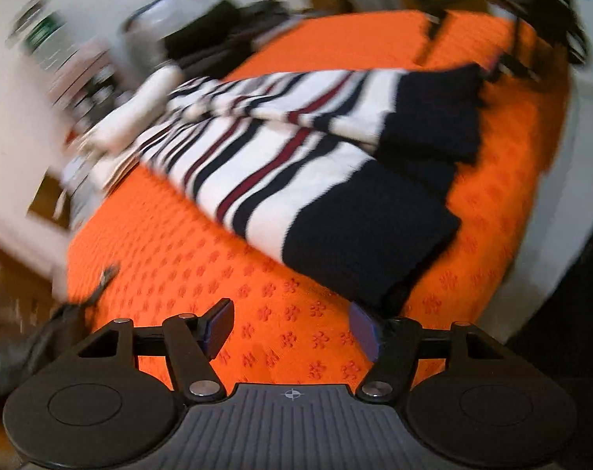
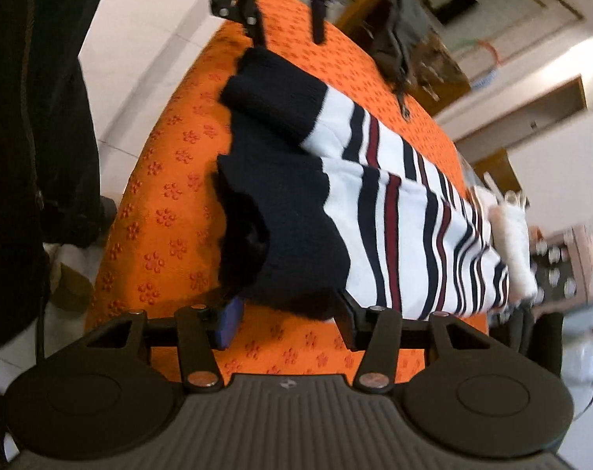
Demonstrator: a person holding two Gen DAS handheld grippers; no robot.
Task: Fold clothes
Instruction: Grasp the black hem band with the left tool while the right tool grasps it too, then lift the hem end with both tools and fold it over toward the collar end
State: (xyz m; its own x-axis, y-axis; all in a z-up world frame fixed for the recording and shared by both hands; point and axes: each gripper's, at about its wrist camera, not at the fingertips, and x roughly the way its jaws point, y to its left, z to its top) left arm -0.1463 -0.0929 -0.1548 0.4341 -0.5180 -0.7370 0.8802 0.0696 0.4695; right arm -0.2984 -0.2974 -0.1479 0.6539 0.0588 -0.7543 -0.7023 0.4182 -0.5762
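Observation:
A white sweater (image 1: pixel 280 145) with navy and red stripes and a wide navy hem (image 1: pixel 359 243) lies folded on an orange mat (image 1: pixel 171 258). My left gripper (image 1: pixel 292 327) is open above bare mat; its right finger (image 1: pixel 363 329) sits just by the hem's near corner. In the right wrist view the same sweater (image 2: pixel 390 211) runs away from the camera. My right gripper (image 2: pixel 288 321) stands open at the navy hem (image 2: pixel 296 258), whose edge lies between the fingers without being pressed. The left gripper (image 2: pixel 288 31) shows at the far end of the hem.
The mat's edge drops to white floor tiles (image 2: pixel 139 39), where a person in dark clothes (image 2: pixel 33 117) stands. A white fluffy item (image 2: pixel 512 243), a box of small bottles (image 2: pixel 566 262) and a dark cloth (image 2: pixel 402 39) crowd the mat's other side.

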